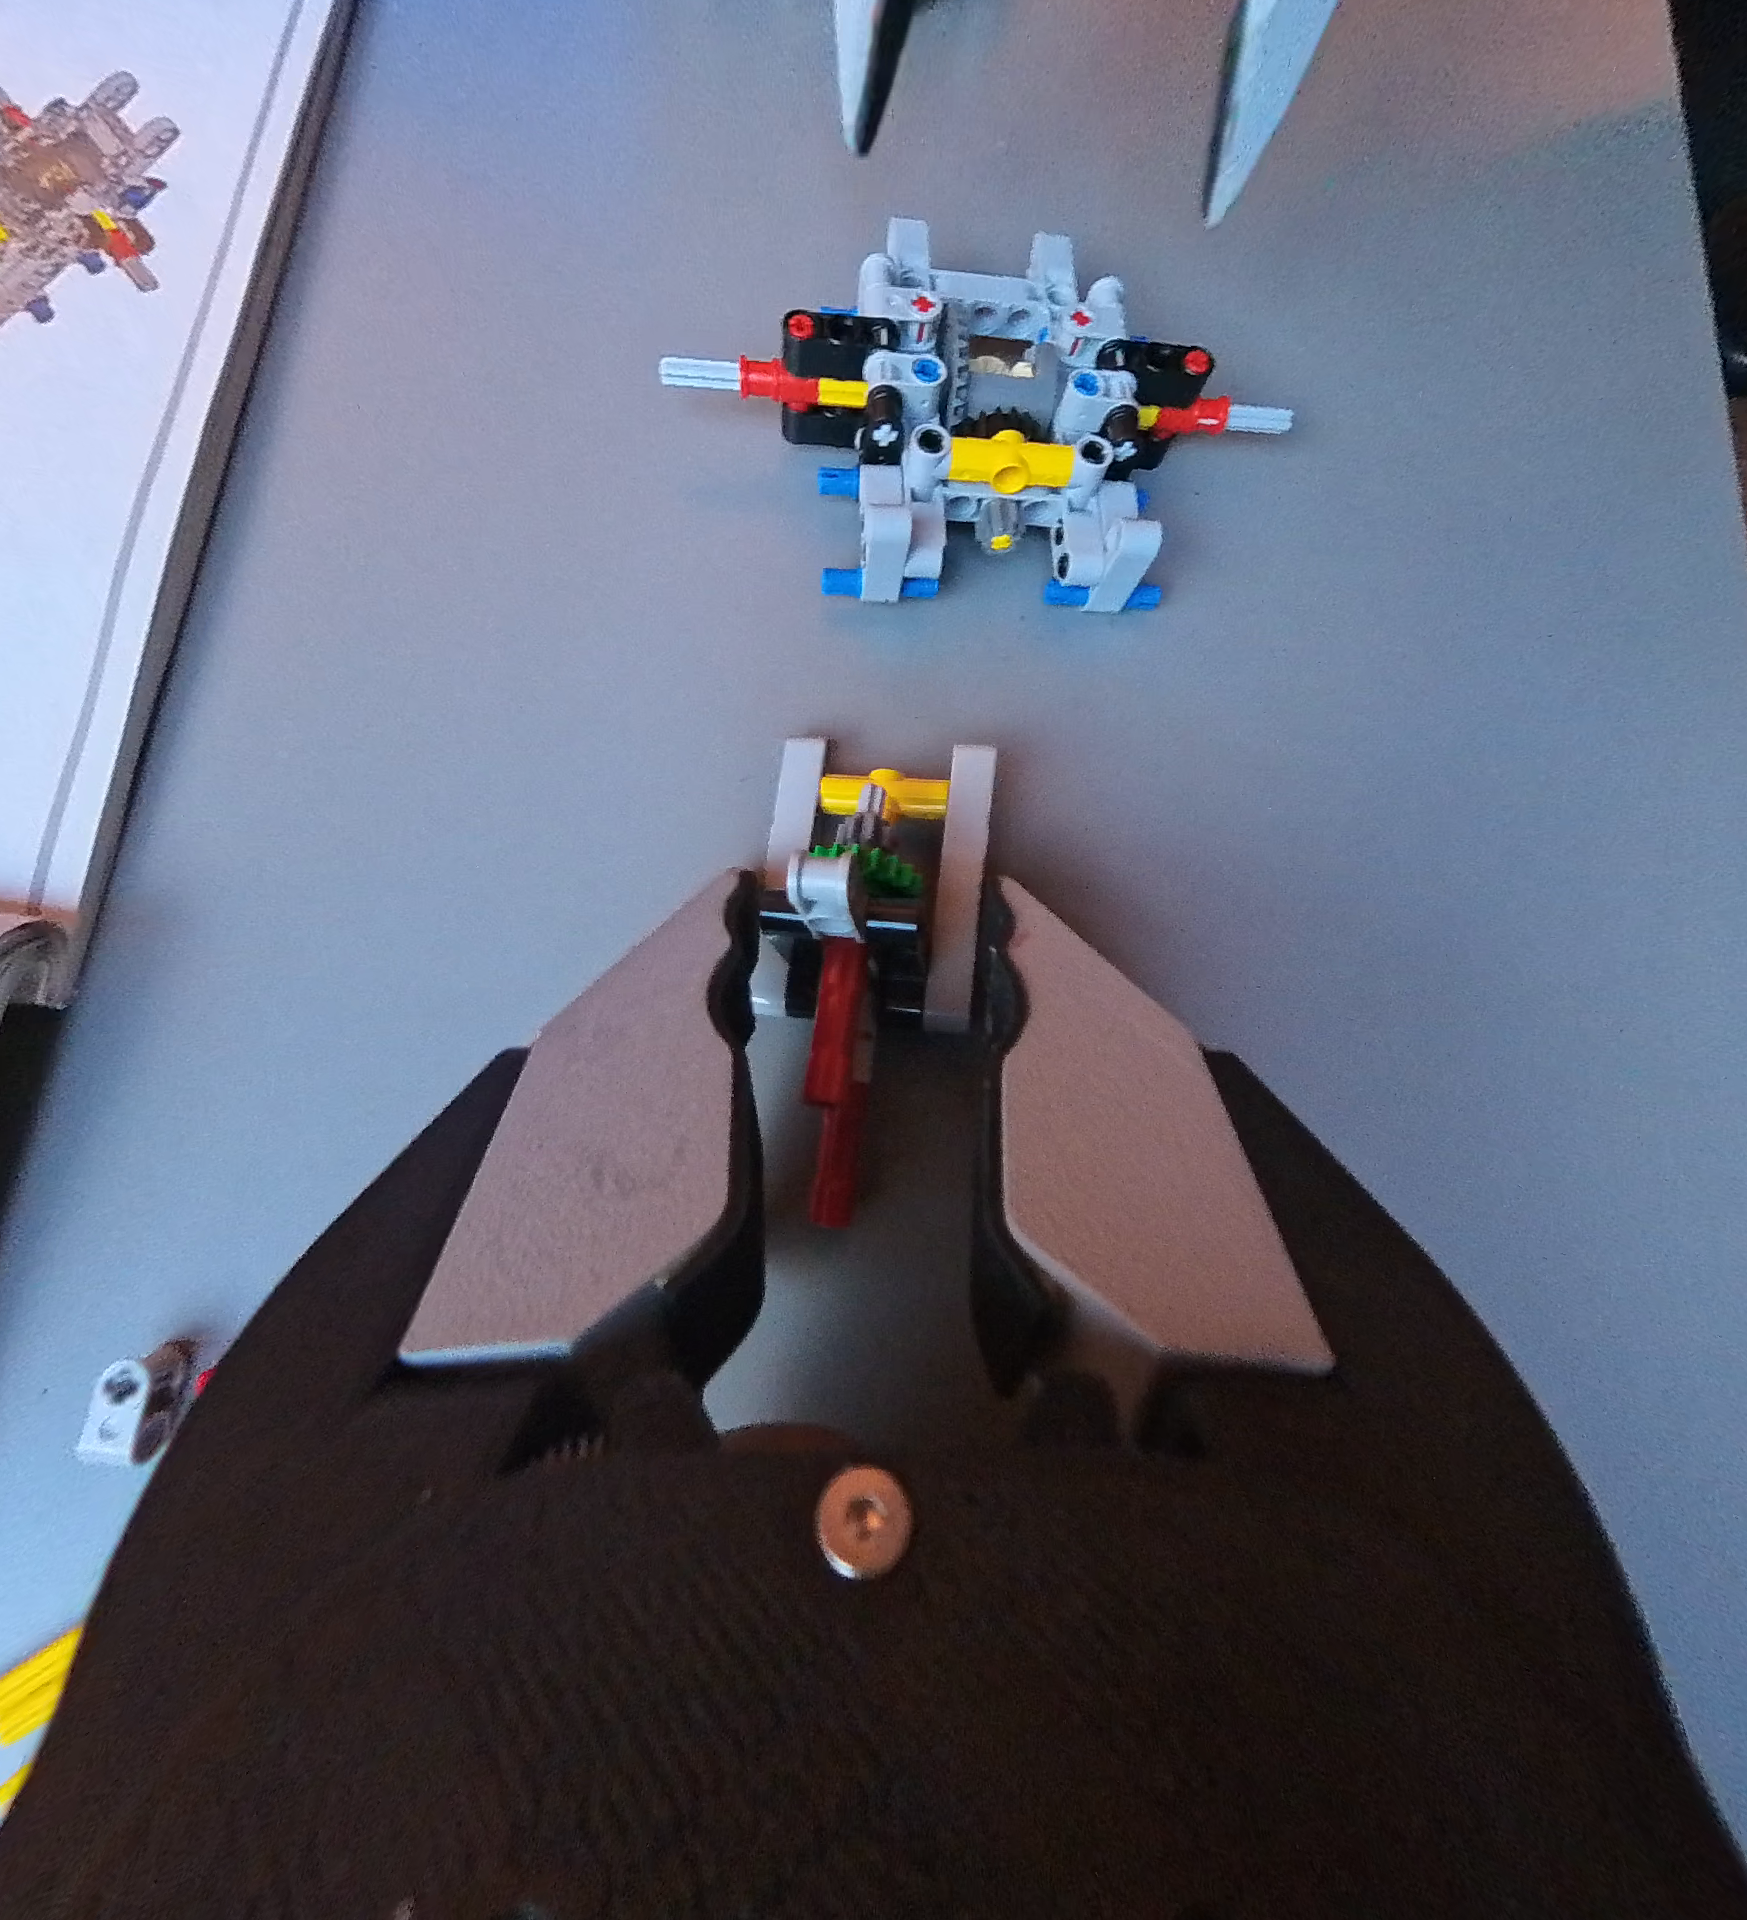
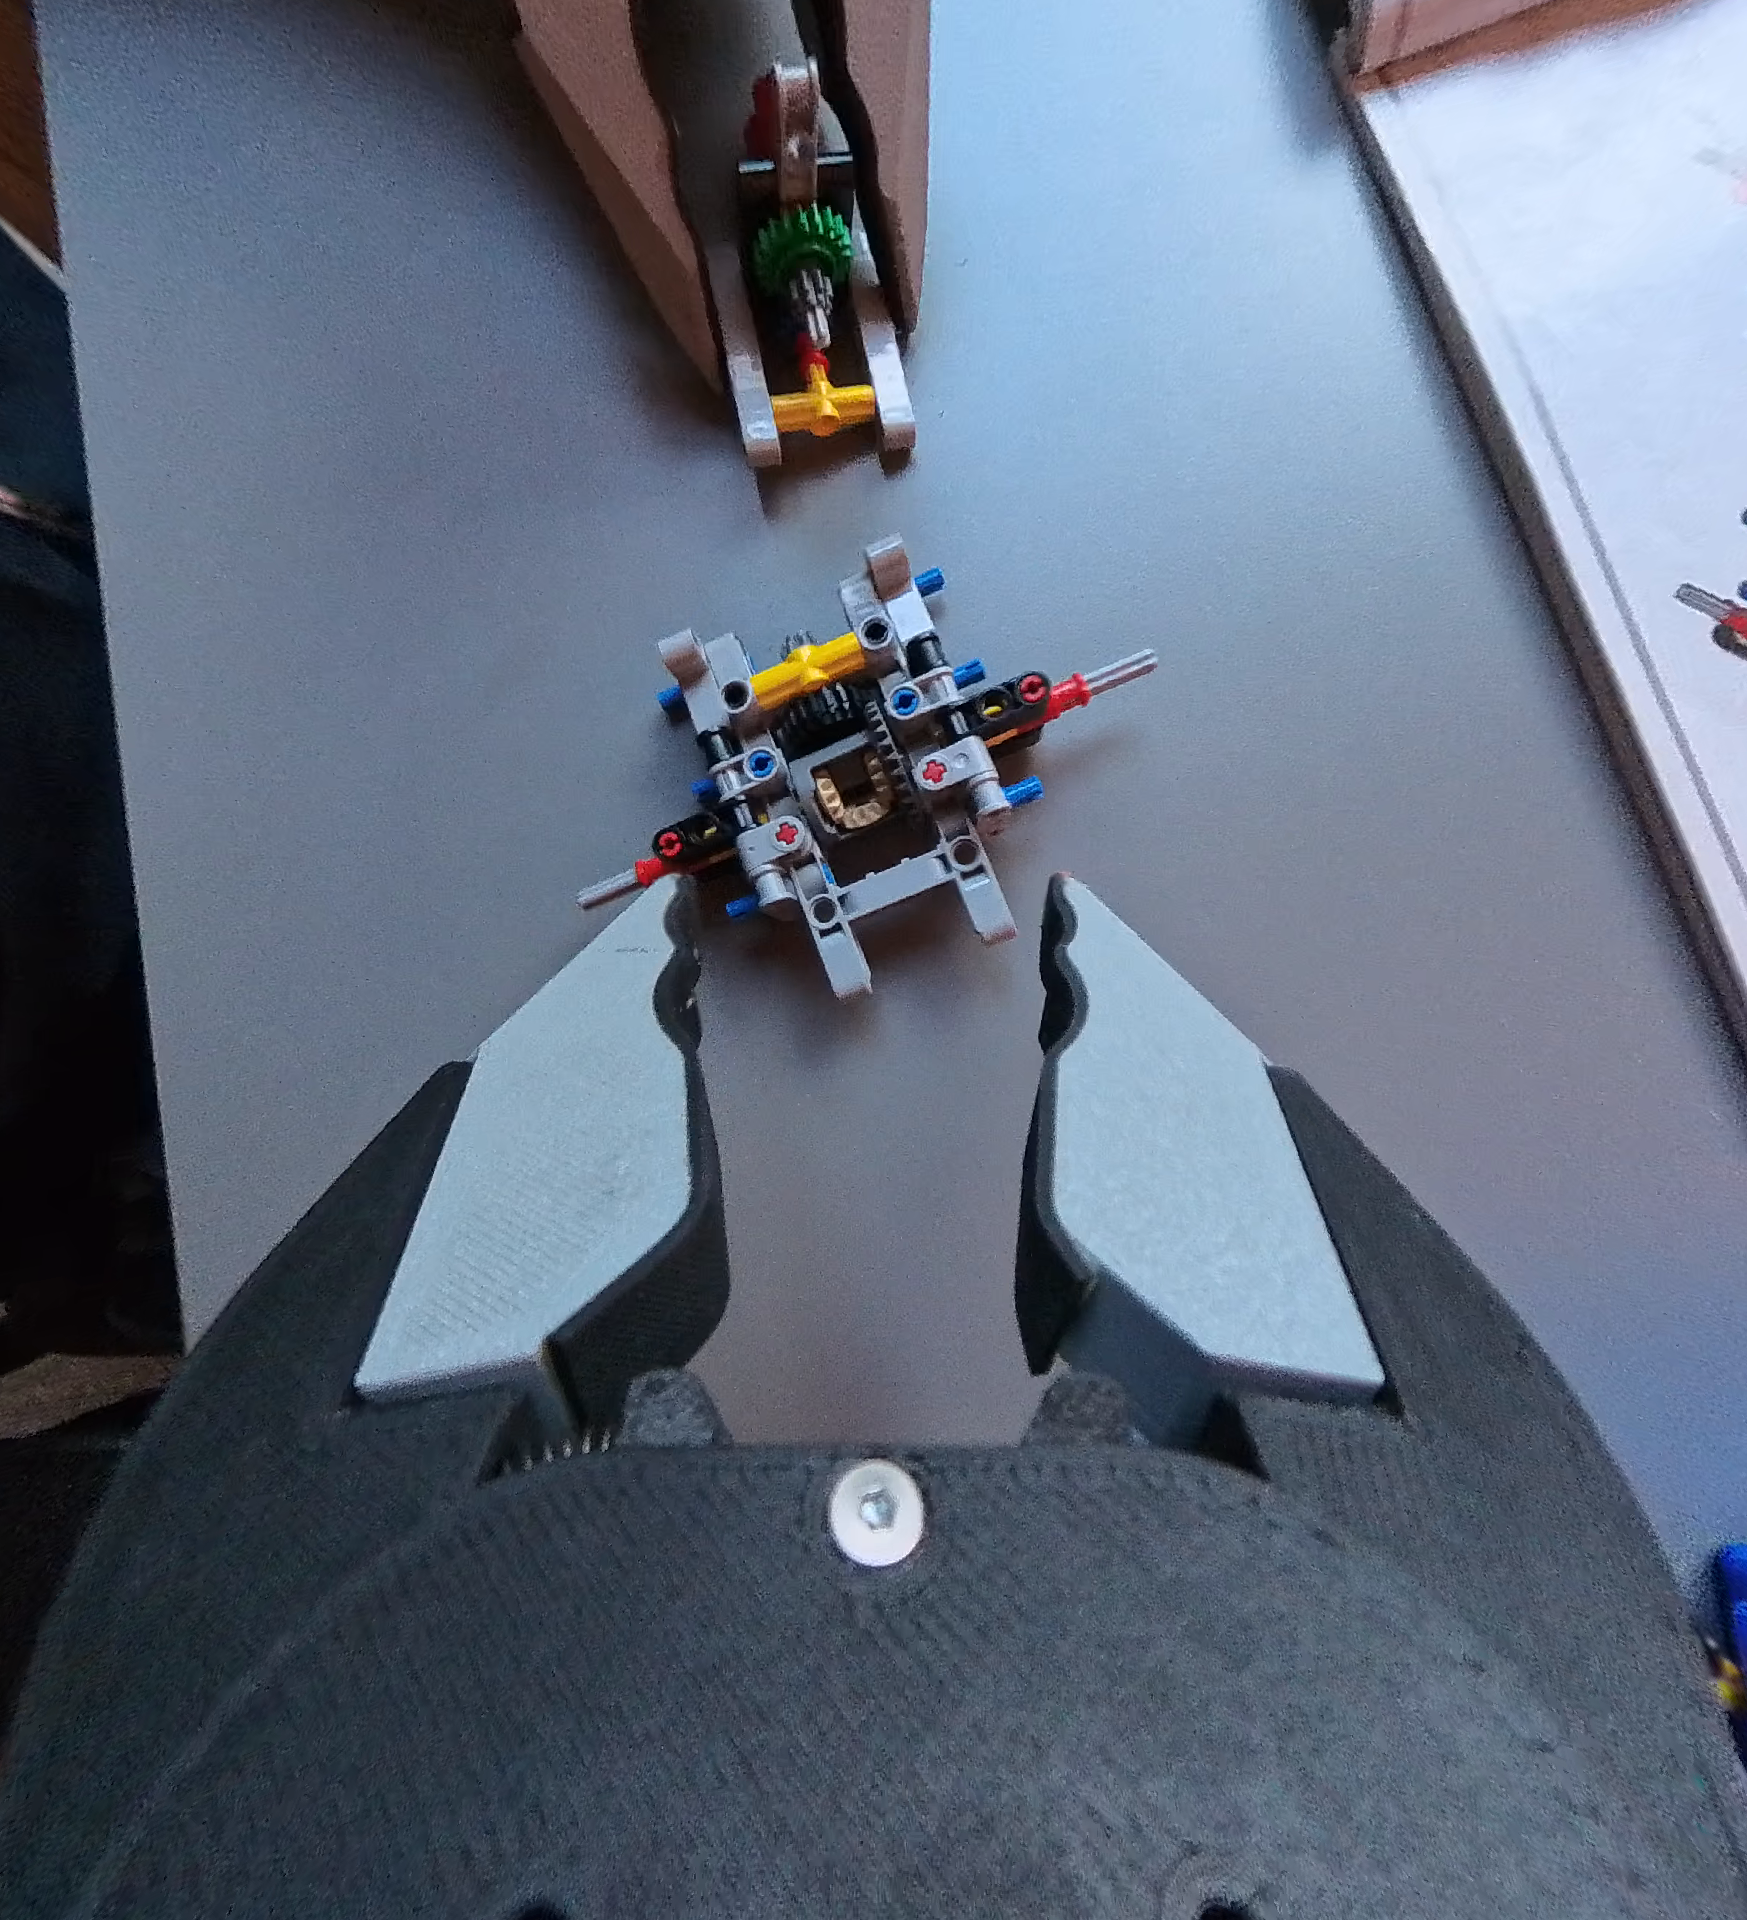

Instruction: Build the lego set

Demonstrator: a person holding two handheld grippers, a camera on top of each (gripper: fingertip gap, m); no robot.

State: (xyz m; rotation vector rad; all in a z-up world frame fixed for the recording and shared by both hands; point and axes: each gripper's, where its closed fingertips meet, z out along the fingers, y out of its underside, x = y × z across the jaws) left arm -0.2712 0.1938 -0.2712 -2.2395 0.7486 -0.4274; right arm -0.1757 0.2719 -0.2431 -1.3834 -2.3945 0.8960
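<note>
Gear sub-assembly (image 1: 874,894), a small build of two grey side beams with a yellow cross-piece at the front, a green gear and a red axle trailing back, sits clamped in my left gripper (image 1: 869,935): both pads press on the outer faces of the side beams. It is just above or on the grey table (image 1: 433,623); I cannot tell which. Ahead of it, apart by a clear strip of table, lies the larger grey frame assembly (image 2: 848,769) with its tan gears in the middle, a yellow connector, blue pins, and red-tipped axles sticking out both sides. My right gripper (image 2: 869,914) is spread wide and grips nothing; its tips stand at the near edge of the frame, the left tip just beside one axle end, not pressing on it. The two builds are not joined. An open instruction booklet (image 1: 69,468) lies along the table's edge, and a loose grey connector (image 1: 136,1403) rests near my left gripper's body.
</note>
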